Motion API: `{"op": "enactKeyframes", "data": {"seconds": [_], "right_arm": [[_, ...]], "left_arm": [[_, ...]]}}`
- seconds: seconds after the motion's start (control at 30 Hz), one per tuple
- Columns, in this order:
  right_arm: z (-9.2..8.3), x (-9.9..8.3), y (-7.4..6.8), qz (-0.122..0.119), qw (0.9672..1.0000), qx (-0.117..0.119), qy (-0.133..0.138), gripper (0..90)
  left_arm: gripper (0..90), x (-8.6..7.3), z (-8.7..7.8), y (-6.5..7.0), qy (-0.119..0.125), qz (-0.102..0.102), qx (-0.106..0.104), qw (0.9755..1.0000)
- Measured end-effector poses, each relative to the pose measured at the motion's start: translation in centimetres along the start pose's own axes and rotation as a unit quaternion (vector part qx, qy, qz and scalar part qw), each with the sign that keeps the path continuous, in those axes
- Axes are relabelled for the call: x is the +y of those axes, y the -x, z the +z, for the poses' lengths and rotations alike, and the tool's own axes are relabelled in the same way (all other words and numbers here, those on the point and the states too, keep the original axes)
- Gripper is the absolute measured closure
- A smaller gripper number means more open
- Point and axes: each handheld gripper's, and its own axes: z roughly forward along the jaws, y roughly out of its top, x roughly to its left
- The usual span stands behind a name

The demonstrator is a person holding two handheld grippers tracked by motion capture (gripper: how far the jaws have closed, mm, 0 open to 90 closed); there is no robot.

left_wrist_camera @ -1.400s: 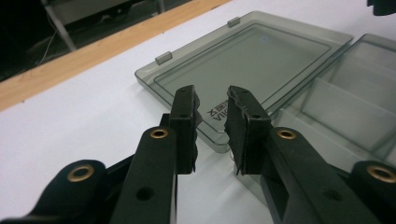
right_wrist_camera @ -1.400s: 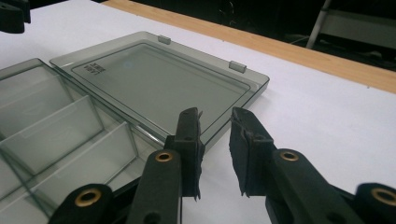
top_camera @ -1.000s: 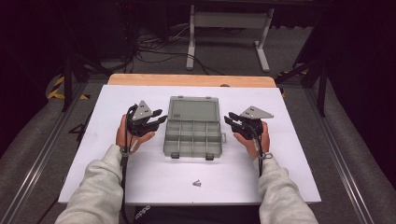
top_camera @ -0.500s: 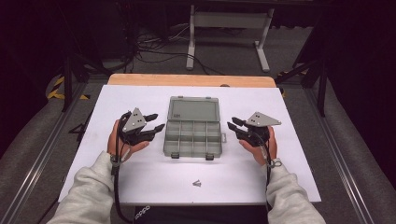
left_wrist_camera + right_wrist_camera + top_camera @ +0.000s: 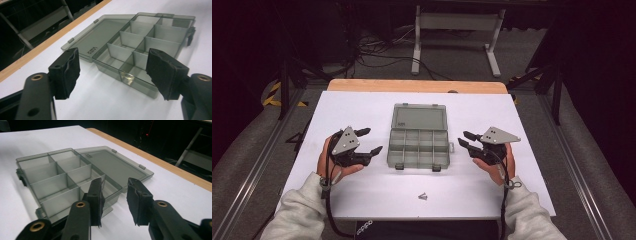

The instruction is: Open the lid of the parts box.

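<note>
Two claws flank the organizer box [image 5: 419,142], which lies at the middle of the white table [image 5: 362,107] with its lid folded flat toward the far edge and its eight compartments showing bare. I judge the opening of the box done; filling is what remains, since two small screws [image 5: 423,196] lie loose on the table near my edge, just in front of the box, and nothing sits in any compartment.

At the left, my left claw [image 5: 371,141] hangs released just beside the box's left wall, its jaws having just been opening, with nothing between the pads [image 5: 67,72]. At the right, my right claw [image 5: 466,140] is likewise released, apart from the box's right wall near the latch tab; its jaws have been opening a little, and nothing lies between them.

Open table lies on both sides of the box and in front of it. Beyond the lid, a wooden strip [image 5: 412,86] marks the far edge; the screws rest close to the near edge.
</note>
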Motion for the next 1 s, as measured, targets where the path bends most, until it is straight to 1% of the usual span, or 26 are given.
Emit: {"op": "enactKeyframes", "data": {"seconds": [0.1, 0.13, 0.17, 0.23, 0.27, 0.3, 0.33, 0.37, 0.43, 0.53, 0.57, 0.6, 0.63, 0.67, 0.77, 0.8, 0.87, 0.93, 1.0], "right_arm": [[-0.2, 0.0, -0.4, -0.005, 1.0, 0.004, -0.001, 62.7], [-0.3, 0.0, -0.6, -0.007, 1.0, 0.005, -0.002, 61.7], [-0.5, -0.1, -1.0, -0.009, 0.9999, 0.009, -0.004, 57.0], [-0.6, -0.1, -1.4, -0.009, 0.9998, 0.014, -0.008, 51.5], [-0.6, -0.1, -1.4, -0.009, 0.9998, 0.014, -0.008, 51.5], [-0.7, -0.2, -1.8, -0.011, 0.9997, 0.018, -0.013, 45.2], [-0.8, -0.2, -2.0, -0.011, 0.9996, 0.021, -0.014, 41.9], [-0.8, -0.3, -2.2, -0.01, 0.9995, 0.024, -0.017, 39.0], [-1.0, -0.4, -2.6, -0.01, 0.9994, 0.029, -0.017, 35.4], [-1.3, -0.5, -3.4, -0.018, 0.9994, 0.025, -0.016, 29.7], [-1.4, -0.5, -3.6, -0.018, 0.9993, 0.029, -0.016, 29.7], [-1.5, -0.6, -3.9, -0.019, 0.9991, 0.035, -0.018, 29.5], [-1.5, -0.6, -4.2, -0.024, 0.9988, 0.039, -0.02, 29.5], [-1.6, -0.7, -4.6, -0.027, 0.9984, 0.045, -0.023, 30.3], [-1.6, -1.0, -5.5, -0.033, 0.9972, 0.061, -0.027, 36.2], [-1.6, -1.1, -5.8, -0.032, 0.9967, 0.068, -0.031, 38.0], [-1.5, -1.3, -6.4, -0.036, 0.9952, 0.083, -0.036, 41.0], [-1.3, -1.5, -7.0, -0.04, 0.9929, 0.103, -0.043, 43.4], [-1.0, -1.6, -7.5, -0.038, 0.9902, 0.126, -0.047, 45.4]], "left_arm": [[23.0, -0.3, -0.4, 0.3, 0.002, 0.002, -0.001, 1.0], [23.0, -0.4, -0.6, 0.5, 0.001, 0.005, -0.001, 1.0], [21.2, -0.6, -0.8, 0.7, 0.001, 0.006, -0.001, 1.0], [18.3, -1.1, -1.3, 1.2, 0.003, 0.003, -0.003, 1.0], [17.3, -1.1, -1.3, 1.2, 0.003, 0.003, -0.003, 1.0], [15.5, -1.2, -1.5, 1.4, 0.001, 0.003, -0.003, 1.0], [13.6, -1.4, -1.7, 1.5, 0.001, 0.003, 0.0, 1.0], [12.6, -1.8, -2.0, 1.8, 0.004, -0.003, -0.003, 1.0], [10.2, -2.2, -2.4, 2.1, 0.004, -0.008, -0.005, 0.9999], [8.7, -3.1, -2.8, 2.7, 0.0, -0.018, -0.013, 0.9998], [8.7, -3.4, -3.0, 2.9, -0.002, -0.02, -0.016, 0.9997], [8.3, -3.4, -3.0, 2.9, -0.002, -0.02, -0.016, 0.9997], [7.3, -4.1, -3.2, 3.3, -0.009, -0.02, -0.023, 0.9995], [6.4, -4.4, -3.3, 3.6, -0.013, -0.022, -0.024, 0.9994], [5.5, -5.3, -3.6, 4.3, -0.015, -0.026, -0.026, 0.9992], [5.3, -5.3, -3.6, 4.3, -0.015, -0.026, -0.026, 0.9992], [5.0, -5.8, -3.6, 4.8, -0.024, -0.027, -0.027, 0.999], [5.4, -5.8, -3.6, 4.9, -0.024, -0.028, -0.03, 0.9989], [5.4, -5.8, -3.5, 5.1, -0.025, -0.026, -0.032, 0.9989]]}}
